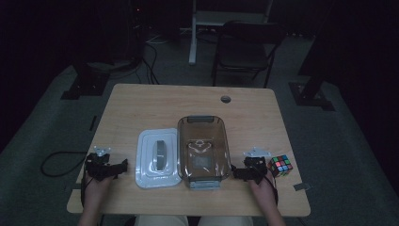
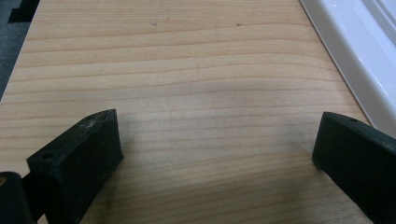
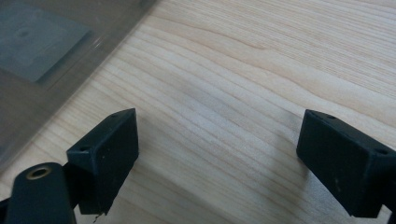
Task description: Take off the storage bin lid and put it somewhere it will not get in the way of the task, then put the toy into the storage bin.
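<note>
Down at the near edge of the desk, the left gripper sat with its jaws spread wide and nothing between them but bare wood. Just to its right lay the white lid, flat, with a grey handle on top. Beside the lid stood the clear tinted container, the two nearly touching. The right gripper rested close to the container's near right corner, likewise wide open and holding nothing. Just right of that hand sat a colour cube.
</note>
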